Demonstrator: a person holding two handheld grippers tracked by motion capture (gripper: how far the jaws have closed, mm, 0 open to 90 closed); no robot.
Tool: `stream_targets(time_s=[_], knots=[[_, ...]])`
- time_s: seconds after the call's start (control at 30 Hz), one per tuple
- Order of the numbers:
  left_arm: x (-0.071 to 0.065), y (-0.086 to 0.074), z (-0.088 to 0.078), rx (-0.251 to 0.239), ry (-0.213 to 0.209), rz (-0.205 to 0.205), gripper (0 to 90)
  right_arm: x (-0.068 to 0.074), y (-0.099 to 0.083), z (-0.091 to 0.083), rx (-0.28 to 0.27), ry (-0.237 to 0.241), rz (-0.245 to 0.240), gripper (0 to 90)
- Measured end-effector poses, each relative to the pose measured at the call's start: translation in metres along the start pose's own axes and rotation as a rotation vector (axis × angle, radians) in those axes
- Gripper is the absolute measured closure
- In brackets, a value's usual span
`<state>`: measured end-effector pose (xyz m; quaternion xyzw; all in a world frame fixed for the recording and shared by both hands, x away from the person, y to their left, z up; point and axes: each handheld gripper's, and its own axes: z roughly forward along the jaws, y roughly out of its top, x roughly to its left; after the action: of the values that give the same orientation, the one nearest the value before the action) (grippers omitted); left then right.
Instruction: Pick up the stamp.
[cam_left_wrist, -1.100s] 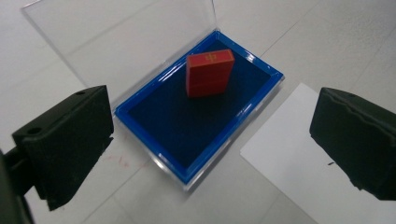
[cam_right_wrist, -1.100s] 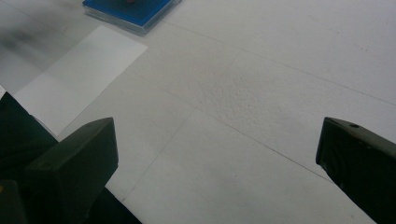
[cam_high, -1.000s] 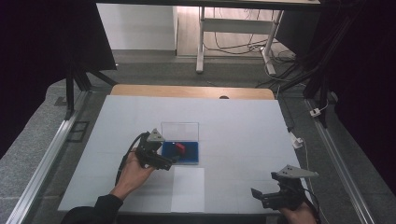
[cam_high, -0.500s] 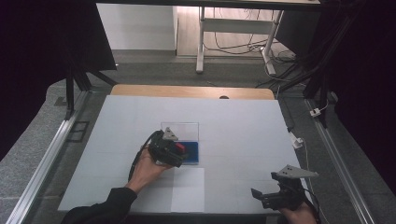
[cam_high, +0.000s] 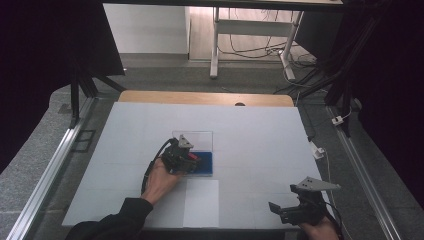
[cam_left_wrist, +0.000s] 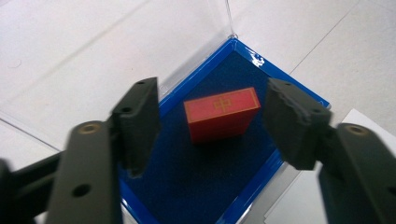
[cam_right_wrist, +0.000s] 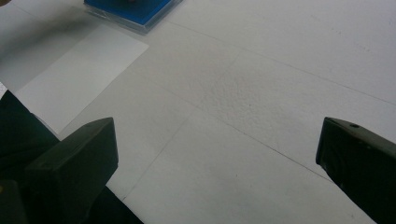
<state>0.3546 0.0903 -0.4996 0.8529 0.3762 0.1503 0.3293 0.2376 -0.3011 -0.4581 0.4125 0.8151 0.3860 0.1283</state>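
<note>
A: Where do we have the left tool (cam_left_wrist: 212, 123) right now?

B: We hold it over the blue-lined case (cam_left_wrist: 205, 186) near the middle of the white worktop (cam_high: 260, 130). In the left gripper view its jaws stand apart, one on either side of the red block (cam_left_wrist: 222, 114), and neither jaw touches it.

A: And the block itself?

B: It lies on the dark blue lining inside the case, closer to the far corner than to us. Its top face carries a thin gold border and a gold mark in the middle. We cannot read the mark.

A: Is the case shut?

B: No. Its clear lid (cam_high: 194, 138) stands up at the far edge, and in the left gripper view we see the lid's transparent edge rising behind the blue rim.

A: What do we see from above?

B: Our left hand (cam_high: 161, 179) grips the left tool (cam_high: 184, 159) above the case's left part, the cable looping down beside the wrist. A pale sheet (cam_high: 201, 202) lies flat on the worktop, just on our side of the case.

A: The right tool (cam_high: 280, 210)?

B: It sits at the near right edge of the worktop, well apart from the case. In the right gripper view its jaws are wide apart with nothing between them but bare worktop; the case and the sheet show farther off at upper left.
</note>
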Motion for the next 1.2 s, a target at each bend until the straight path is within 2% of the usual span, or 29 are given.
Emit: stream_targets(time_s=[0.07, 0.1, 0.17, 0.33, 0.57, 0.83, 1.07, 1.2], knots=[[0.0, 0.0, 0.0, 0.0, -0.005, -0.001, 47.0, 0.0, 0.0, 0.0, 0.001, 0.0, -0.001, 0.0], [0.0, 0.0, -0.001, 0.001, -0.008, 0.0, 47.0, 0.0, 0.0, 0.0, 0.001, 0.0, -0.001, 0.0], [-0.001, 0.0, -0.001, 0.007, -0.021, -0.001, 56.9, 0.0, 0.0, 0.0, 0.002, -0.002, -0.002, 0.0], [-0.002, 0.001, -0.002, 0.023, -0.016, -0.006, 57.8, 0.0, 0.0, 0.0, 0.003, -0.001, -0.003, 0.0], [0.005, 0.002, -0.004, 0.028, -0.071, -0.024, 57.8, 0.0, 0.0, 0.0, 0.003, -0.001, -0.004, 0.0], [0.006, 0.005, -0.012, 0.007, -0.095, 0.025, 57.7, 0.001, 0.0, 0.0, 0.002, 0.0, -0.006, 0.0], [0.009, 0.009, -0.023, -0.002, -0.106, 0.032, 57.7, 0.001, 0.0, 0.0, 0.0, 0.001, -0.01, 0.0], [0.009, 0.01, -0.028, -0.009, -0.109, 0.06, 57.8, 0.001, 0.0, 0.0, 0.001, 0.001, -0.012, 0.0]])
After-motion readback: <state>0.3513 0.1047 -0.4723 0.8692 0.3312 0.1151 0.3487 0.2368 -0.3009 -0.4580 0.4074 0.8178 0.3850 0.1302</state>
